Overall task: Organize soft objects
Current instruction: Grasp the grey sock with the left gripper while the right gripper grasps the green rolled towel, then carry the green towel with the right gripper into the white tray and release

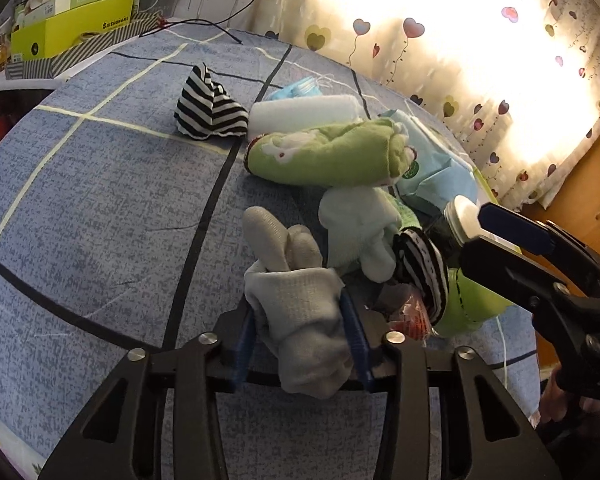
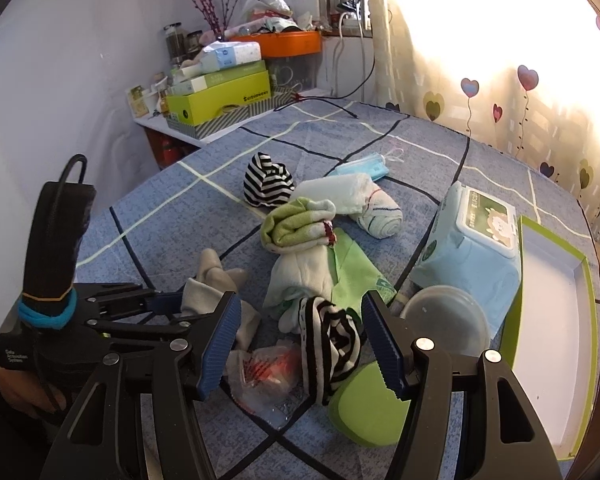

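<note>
My left gripper (image 1: 298, 312) is shut on a grey sock (image 1: 296, 300), which also shows in the right wrist view (image 2: 216, 280). My right gripper (image 2: 300, 320) is open above a black-and-white striped sock (image 2: 332, 340) that lies on a green object (image 2: 364, 408). Behind it lie a pale mint sock (image 2: 300, 276), a rolled green towel (image 2: 296, 224), a rolled white cloth (image 2: 356, 196), a second striped sock (image 2: 266, 180) and a blue face mask (image 2: 364, 164). In the left wrist view the right gripper (image 1: 496, 220) reaches in from the right.
A blue wet-wipes pack (image 2: 472, 240), a clear lidded jar (image 2: 444, 316) and an open green-rimmed box lid (image 2: 548, 312) sit on the right of the blue checked bed (image 2: 160, 216). A crumpled plastic wrapper (image 2: 268, 372) lies near my fingers. Boxes (image 2: 220, 96) crowd the far shelf.
</note>
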